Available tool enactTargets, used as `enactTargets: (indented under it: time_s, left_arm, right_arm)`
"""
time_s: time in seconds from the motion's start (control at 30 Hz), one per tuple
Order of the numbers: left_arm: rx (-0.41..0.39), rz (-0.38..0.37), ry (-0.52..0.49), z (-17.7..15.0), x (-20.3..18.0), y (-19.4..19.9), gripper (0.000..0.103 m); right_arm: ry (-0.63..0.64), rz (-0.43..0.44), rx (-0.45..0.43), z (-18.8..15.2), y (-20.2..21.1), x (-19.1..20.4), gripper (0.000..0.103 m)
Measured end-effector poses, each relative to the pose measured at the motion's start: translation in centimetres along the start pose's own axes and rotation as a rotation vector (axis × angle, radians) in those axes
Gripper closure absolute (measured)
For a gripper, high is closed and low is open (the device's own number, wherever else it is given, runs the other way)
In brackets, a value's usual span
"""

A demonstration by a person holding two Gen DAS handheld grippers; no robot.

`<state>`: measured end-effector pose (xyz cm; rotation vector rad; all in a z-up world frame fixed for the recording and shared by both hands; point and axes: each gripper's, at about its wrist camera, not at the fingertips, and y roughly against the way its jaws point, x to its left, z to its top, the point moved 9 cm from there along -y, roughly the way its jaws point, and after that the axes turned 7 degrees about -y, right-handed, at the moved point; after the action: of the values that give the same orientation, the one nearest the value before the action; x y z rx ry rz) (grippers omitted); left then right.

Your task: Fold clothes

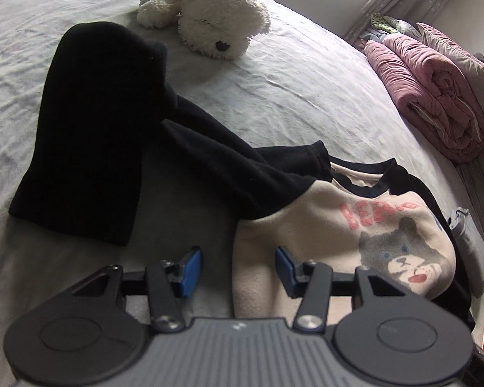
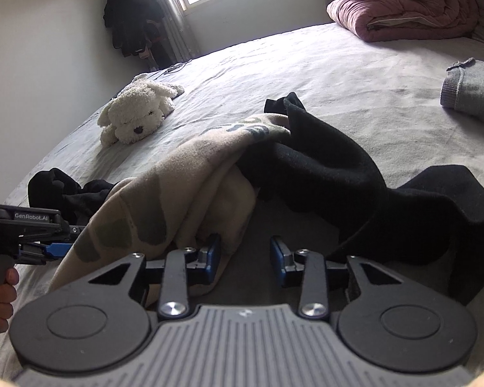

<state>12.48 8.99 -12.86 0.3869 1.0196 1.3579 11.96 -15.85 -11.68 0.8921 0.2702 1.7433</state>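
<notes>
The sweater (image 1: 355, 225), cream with black sleeves and a bear print, lies crumpled on the bed (image 1: 290, 96); its far folds and right side are hidden under its own cloth, and the red lettering is hard to read. The left tongs (image 1: 237, 267) stand apart over the sweater's near left edge, one pad on cream cloth, nothing clamped. The right tongs (image 2: 245, 258) stand apart too, cream fabric just beside the left pad, black sleeve to the right. A plush dog (image 1: 206, 13) lies far off
</notes>
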Motion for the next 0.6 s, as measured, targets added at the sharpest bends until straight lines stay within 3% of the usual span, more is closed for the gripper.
enactTargets:
  time_s: [0.1, 0.17, 0.2, 0.3, 0.47, 0.6]
  left_arm:
    - [-0.009, -0.057, 0.012, -0.4, -0.7, -0.3, 0.074]
    - [-0.002, -0.077, 0.012, -0.7, -1.1, -0.5, 0.093]
    - [-0.002, -0.089, 0.026, -0.7, -1.2, -0.5, 0.093]
    - [-0.052, -0.1, 0.071, 0.1, -1.2, 0.8, 0.095]
    - [-0.221, -0.123, 0.079, 3.1, -1.3, 5.1, 0.096]
    - [-0.312, -0.137, 0.061, 4.9, -1.1, 8.2, 0.096]
  right_arm:
    - [-0.06, 0.01, -0.028, 1.0, -0.8, 0.2, 0.065]
    - [-0.057, -0.002, -0.031, 1.3, -1.3, 0.6, 0.08]
    - [-0.048, -0.003, -0.038, 1.5, -1.3, 1.0, 0.095]
    - [-0.048, -0.029, -0.09, 2.3, 0.2, 1.4, 0.096]
    - [-0.081, -0.081, -0.166, 3.8, 4.1, 1.7, 0.097]
    - [-0.067, -0.058, -0.221, 5.0, 8.1, 3.4, 0.097]
